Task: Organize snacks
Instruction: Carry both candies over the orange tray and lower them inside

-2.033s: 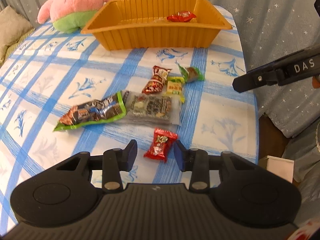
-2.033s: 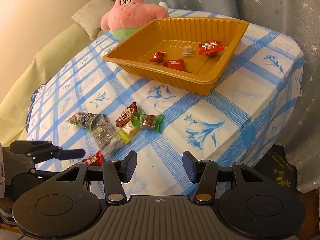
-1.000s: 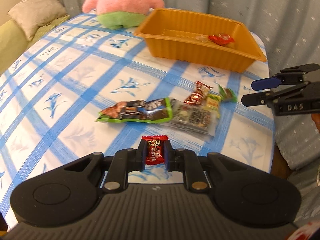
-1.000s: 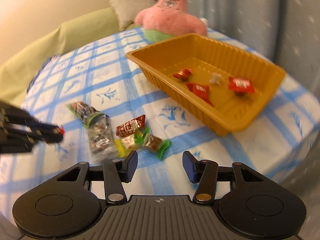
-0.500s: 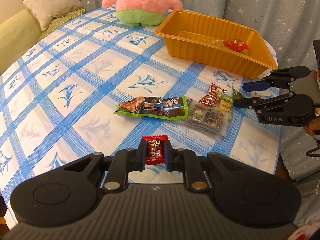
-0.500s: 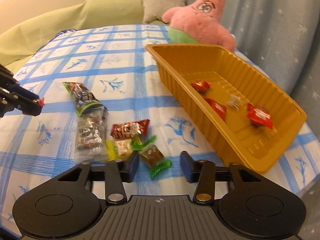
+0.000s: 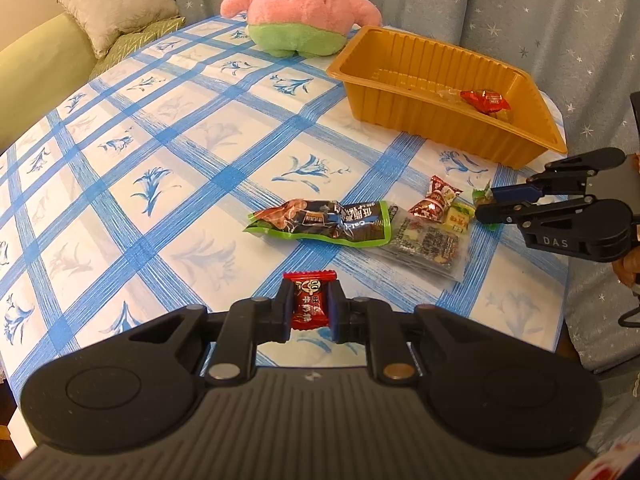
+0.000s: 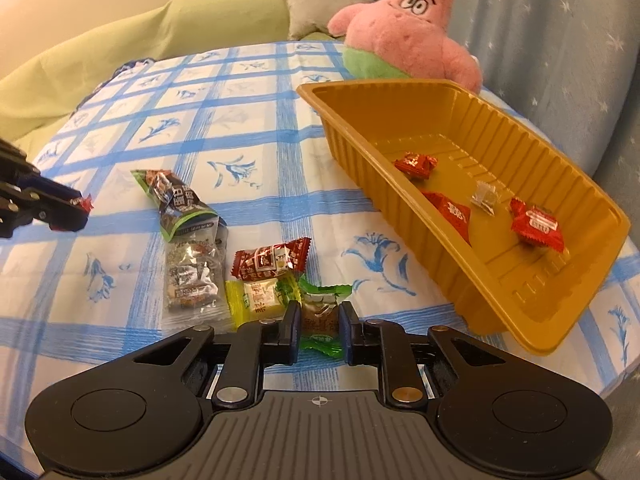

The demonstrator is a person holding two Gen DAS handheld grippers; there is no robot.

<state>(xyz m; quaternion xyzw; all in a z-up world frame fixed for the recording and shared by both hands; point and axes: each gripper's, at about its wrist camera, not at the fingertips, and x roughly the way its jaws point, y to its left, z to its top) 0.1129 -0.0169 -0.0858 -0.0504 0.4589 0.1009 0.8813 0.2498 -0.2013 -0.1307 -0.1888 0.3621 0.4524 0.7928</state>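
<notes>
My left gripper [image 7: 309, 312] is shut on a red wrapped candy [image 7: 307, 306] and holds it above the table, short of the snack pile. My right gripper [image 8: 319, 326] is closed around a green-wrapped candy [image 8: 320, 318] that lies on the cloth; it shows at the right of the left wrist view [image 7: 490, 210]. Beside it lie a yellow candy [image 8: 258, 300], a red candy [image 8: 272, 263], a clear nut packet [image 8: 192, 276] and a long green-edged packet [image 8: 176, 200]. The orange tray [image 8: 448, 272] holds three red candies and a clear one.
A pink plush star [image 7: 298, 8] sits at the back of the table beside the tray [image 7: 420, 124]. The table's right edge drops to a starry curtain [image 7: 560, 20]. A green sofa with a pillow [image 7: 116, 0] stands at the far left.
My left gripper closed on the red candy and lifted it back. My right gripper swung left and down to the pile and closed around the green-wrapped candy.
</notes>
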